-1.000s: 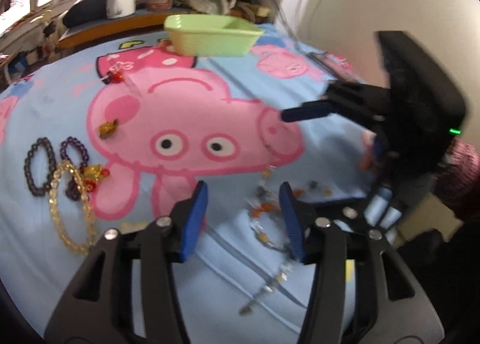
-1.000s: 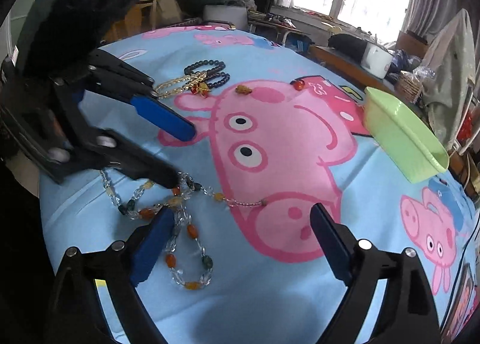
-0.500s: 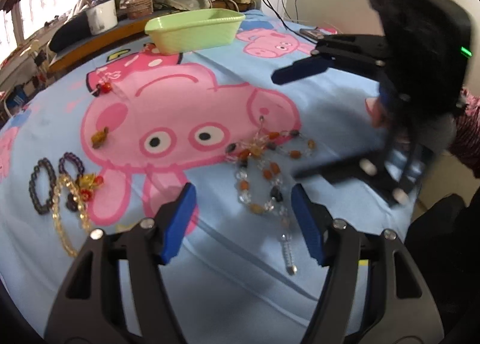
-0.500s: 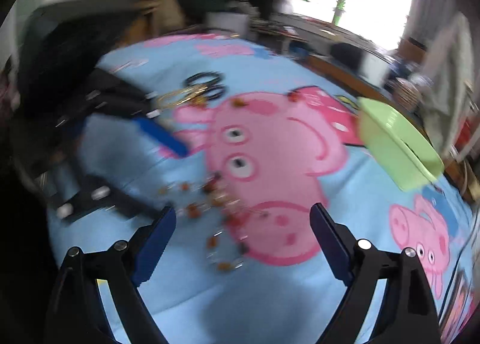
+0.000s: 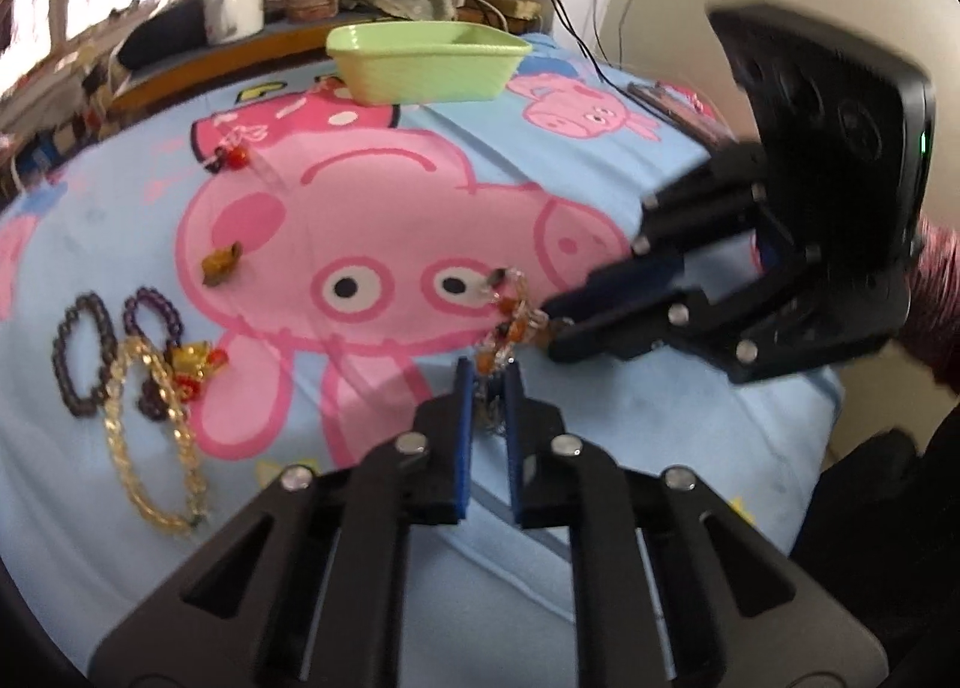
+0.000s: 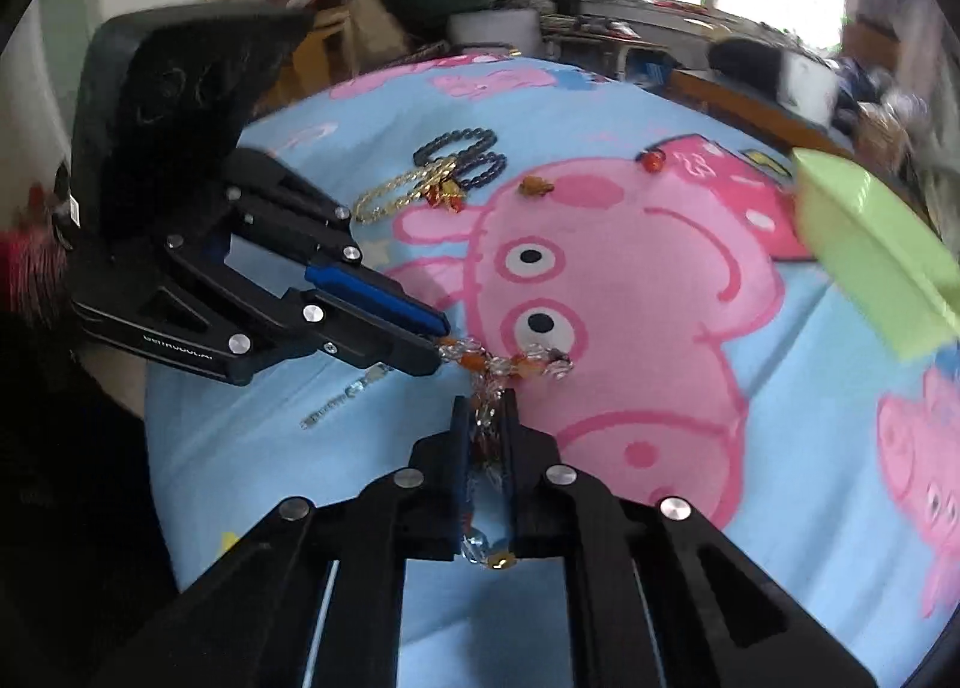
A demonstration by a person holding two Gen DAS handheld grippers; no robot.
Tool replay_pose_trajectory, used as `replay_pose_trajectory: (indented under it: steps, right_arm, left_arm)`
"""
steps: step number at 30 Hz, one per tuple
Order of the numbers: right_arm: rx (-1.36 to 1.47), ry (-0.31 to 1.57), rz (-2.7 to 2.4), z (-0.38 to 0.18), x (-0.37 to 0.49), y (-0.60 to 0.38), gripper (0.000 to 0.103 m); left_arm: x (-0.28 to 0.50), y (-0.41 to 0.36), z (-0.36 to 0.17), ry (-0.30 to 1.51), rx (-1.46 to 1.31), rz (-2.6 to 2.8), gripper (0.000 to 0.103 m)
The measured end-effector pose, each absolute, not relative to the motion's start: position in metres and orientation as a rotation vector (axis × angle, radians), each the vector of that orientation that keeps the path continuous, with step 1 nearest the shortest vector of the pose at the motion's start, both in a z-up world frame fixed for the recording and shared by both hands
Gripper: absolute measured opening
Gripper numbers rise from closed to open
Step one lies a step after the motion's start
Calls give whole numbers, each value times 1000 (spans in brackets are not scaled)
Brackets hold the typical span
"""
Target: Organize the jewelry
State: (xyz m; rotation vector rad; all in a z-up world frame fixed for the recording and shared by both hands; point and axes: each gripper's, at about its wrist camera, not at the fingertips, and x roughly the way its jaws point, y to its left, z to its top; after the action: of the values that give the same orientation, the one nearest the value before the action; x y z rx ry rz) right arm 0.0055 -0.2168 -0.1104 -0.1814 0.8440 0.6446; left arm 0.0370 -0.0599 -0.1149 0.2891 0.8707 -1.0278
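Note:
A necklace of clear and orange beads (image 5: 510, 322) lies bunched on the pig-print blanket (image 5: 390, 220). My left gripper (image 5: 486, 376) has its jaws closing to a narrow slit, pads pressing on one end of the strand. From the right, my right gripper (image 5: 549, 328) bites the same strand. In the right wrist view the right gripper (image 6: 485, 406) is shut with beads (image 6: 522, 364) running between its pads, and the left gripper (image 6: 441, 345) pinches the strand from the left. A light green tray (image 5: 426, 61) (image 6: 870, 262) stands at the blanket's far side.
Dark bead bracelets (image 5: 84, 352) and a yellow bead strand (image 5: 150, 448) lie at the left with a red-gold charm (image 5: 195, 358). An amber charm (image 5: 221, 262) and a red charm (image 5: 231, 157) sit farther back. A cluttered desk with a white mug (image 5: 234, 16) stands behind.
Both grippers went from wide open to shut on the beaded necklace. The right gripper swung in close beside the left, and the necklace is now bunched between the two.

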Motion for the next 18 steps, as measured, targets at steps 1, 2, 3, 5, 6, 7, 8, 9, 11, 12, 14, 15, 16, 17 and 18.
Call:
replay_pose_trajectory:
  steps: [1,2,3,5,6,7,8,9,11,12,14,15,16,17,18]
  right_arm:
    - [-145,856,652,-109,4,-218,0]
    - [-84,878,668,-109,4,-219,0]
    - [-11,900,695,-108,4,-221,0]
    - [127,931,731,-105,8,-228,0]
    - [221,947,745,-103,14,-235,0]
    - [290,951,756,-101,18,-240,0]
    - [380,946,771,-97,24,-249,0]
    - [455,933,784,-93,30,-256,0]
    - [542,899,801,-82,39,-267,0]
    - [567,870,804,-72,43,-272,0]
    - [570,811,791,-52,48,-281,0]
    - [566,787,781,-44,51,-285,0]
    - [563,752,764,-30,55,-292,0]
    - [561,723,745,-19,59,-298,0]
    - [551,693,720,-7,64,-306,0]
  left_arm:
    - [38,-58,-114,874,265,-1032,9]
    - [39,-57,-113,877,242,-1035,9]
    - [41,-54,-111,883,209,-1040,9]
    - [44,-52,-106,892,155,-1053,9]
    - [47,-50,-101,896,122,-1062,9]
    - [50,-50,-96,896,97,-1070,9]
    - [53,-49,-91,892,76,-1074,9]
    - [57,-49,-83,882,55,-1073,9]
    - [68,-51,-65,856,13,-1074,9]
    - [73,-52,-57,843,3,-1075,9]
    - [83,-59,-34,798,-2,-1073,9]
    - [87,-63,-24,778,2,-1073,9]
    - [92,-68,-13,756,7,-1073,9]
    - [98,-77,1,728,13,-1075,9]
    - [103,-83,12,708,17,-1076,9]
